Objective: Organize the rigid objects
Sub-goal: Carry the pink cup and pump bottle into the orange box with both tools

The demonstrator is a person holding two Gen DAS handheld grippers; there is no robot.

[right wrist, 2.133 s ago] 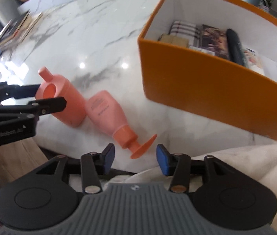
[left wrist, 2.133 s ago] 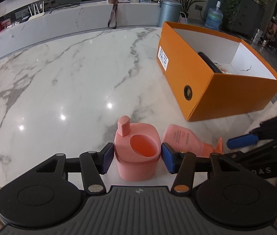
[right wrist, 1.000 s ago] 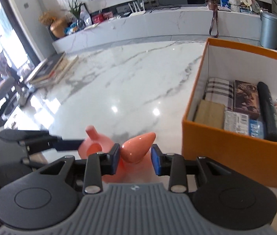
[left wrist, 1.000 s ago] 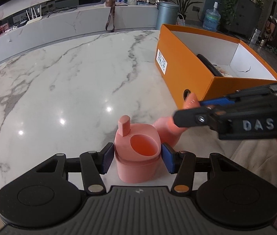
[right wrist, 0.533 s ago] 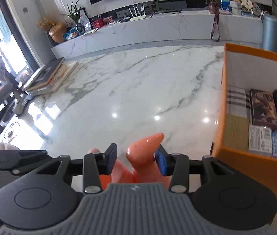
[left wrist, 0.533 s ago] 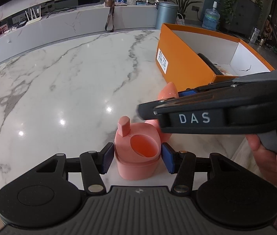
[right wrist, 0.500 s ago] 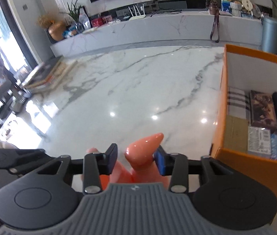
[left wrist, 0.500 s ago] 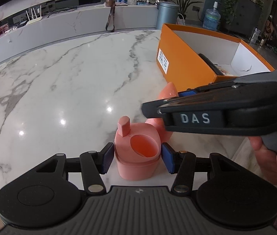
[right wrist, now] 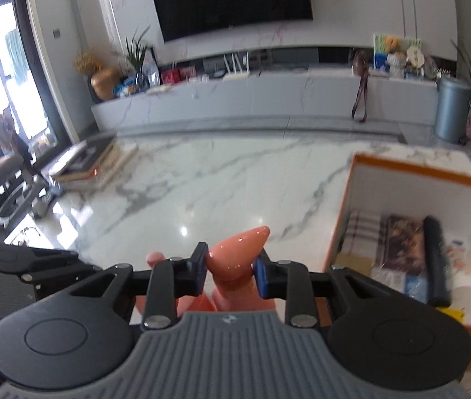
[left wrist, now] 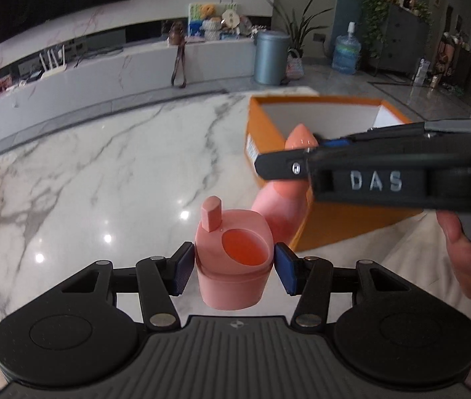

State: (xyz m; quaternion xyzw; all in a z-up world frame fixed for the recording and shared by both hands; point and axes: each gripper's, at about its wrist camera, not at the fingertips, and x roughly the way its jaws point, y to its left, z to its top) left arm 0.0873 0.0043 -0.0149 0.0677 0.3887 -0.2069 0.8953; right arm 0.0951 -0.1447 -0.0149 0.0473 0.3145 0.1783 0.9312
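Left tool [left wrist: 232, 264] clamps the pink cup [left wrist: 234, 259] above the surface's near edge; right tool [right wrist: 230, 271] grips the pink bottle [left wrist: 283, 206] by its neck, beside the orange box [left wrist: 332, 229]. Both likely light, stiff, slick plastic.

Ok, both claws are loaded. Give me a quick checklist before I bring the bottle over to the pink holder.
1. Right claw shut on the pink bottle at its pump neck: ok.
2. Left claw shut on the pink holder: ok.
3. Holder's round opening facing up and unobstructed: ok.
4. Holder resting on the marble table or lifted: cannot tell.
5. Bottle base clear of the orange box: cannot tell, they overlap in the left view.
6. Bottle roughly upright: ok.
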